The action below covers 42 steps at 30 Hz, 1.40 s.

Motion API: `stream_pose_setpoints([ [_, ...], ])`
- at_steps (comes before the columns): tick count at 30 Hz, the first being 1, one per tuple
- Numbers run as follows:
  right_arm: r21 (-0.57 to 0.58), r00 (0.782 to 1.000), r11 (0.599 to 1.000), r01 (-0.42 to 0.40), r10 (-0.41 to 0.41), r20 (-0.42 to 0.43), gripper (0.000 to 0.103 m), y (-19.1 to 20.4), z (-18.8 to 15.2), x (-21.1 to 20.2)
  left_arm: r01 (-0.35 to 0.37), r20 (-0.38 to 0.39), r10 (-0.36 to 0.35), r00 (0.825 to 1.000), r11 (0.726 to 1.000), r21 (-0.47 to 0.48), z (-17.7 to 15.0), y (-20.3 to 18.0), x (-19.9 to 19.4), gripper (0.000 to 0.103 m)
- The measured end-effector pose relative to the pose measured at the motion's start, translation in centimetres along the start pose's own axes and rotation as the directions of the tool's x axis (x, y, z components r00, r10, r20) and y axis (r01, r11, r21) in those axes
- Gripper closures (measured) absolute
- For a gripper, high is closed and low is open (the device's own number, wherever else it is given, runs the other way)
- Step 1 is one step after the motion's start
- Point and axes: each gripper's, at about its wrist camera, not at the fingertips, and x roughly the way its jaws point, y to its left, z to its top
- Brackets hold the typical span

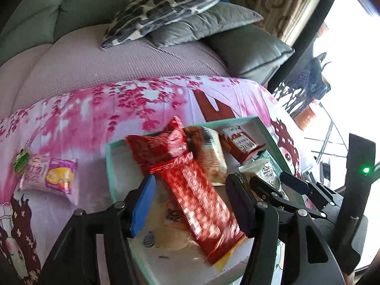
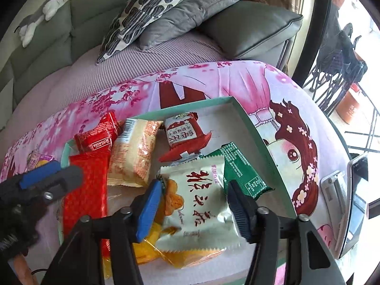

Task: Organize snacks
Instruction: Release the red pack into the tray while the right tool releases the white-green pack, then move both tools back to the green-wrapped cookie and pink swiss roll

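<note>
Left gripper [image 1: 190, 204] open over the red pack [image 1: 201, 201]; right gripper [image 2: 193, 210] open around the white packet [image 2: 201, 204], tray [image 2: 261, 140] at 12, gathering snacks.

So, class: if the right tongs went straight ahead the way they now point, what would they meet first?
Probably the white snack packet lying between the open fingers of the right tongs, in the green tray. Depth is unclear, so they may be just above it.

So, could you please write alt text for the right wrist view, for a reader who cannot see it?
The right tongs are open around a white snack packet with red characters, lying in a mint-green tray of packets. The left tongs hover over a red packet at the tray's left; a floral pink cloth lies beneath.
</note>
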Motion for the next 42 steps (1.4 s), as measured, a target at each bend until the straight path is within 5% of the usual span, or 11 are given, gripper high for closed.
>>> stream_pose_setpoints([
  [7, -0.043, 0.998, 0.999, 0.02, -0.018, 0.058, 0.031, 1.9, 0.5, -2.0, -0.096, 0.067, 0.104, 0.992, 0.988, -0.12, 0.2, 7.0, -3.8, 0.03],
  [11, -0.123, 0.992, 0.991, -0.048, 0.062, 0.113, 0.028, 5.7, 1.0, -4.0, -0.191, 0.057, 0.213, 0.975, 0.945, -0.264, -0.2, 13.8, -5.7, 0.03],
  [17, -0.312, 0.973, 0.931, -0.192, 0.223, 0.067, 0.028, 14.4, 0.9, -4.2, -0.274, 0.012, 0.304, 0.953, 0.873, -0.404, -1.2, 21.9, -7.2, 0.03],
  [23, -0.5, 0.953, 0.819, -0.28, 0.3, -0.042, 0.028, 23.9, 0.5, -1.2, -0.264, -0.042, 0.277, 0.96, 0.844, -0.466, -1.7, 25.6, -6.5, 0.03],
  [28, -0.613, 0.968, 0.753, -0.24, 0.234, -0.091, 0.026, 28.2, 0.1, 2.4, -0.241, -0.056, 0.245, 0.968, 0.841, -0.484, -1.4, 27.2, -5.8, 0.03],
  [37, -0.694, 0.978, 0.69, -0.205, 0.175, -0.115, 0.022, 30.9, 0.7, 5.4, -0.192, -0.085, 0.173, 0.981, 0.849, -0.492, 0.5, 27.5, -2.9, 0.03],
  [42, -0.654, 0.977, 0.726, -0.211, 0.165, -0.132, 0.023, 30.9, 2.0, 7.1, -0.184, -0.121, 0.143, 0.982, 0.86, -0.475, 1.6, 26.7, -0.8, 0.03],
])
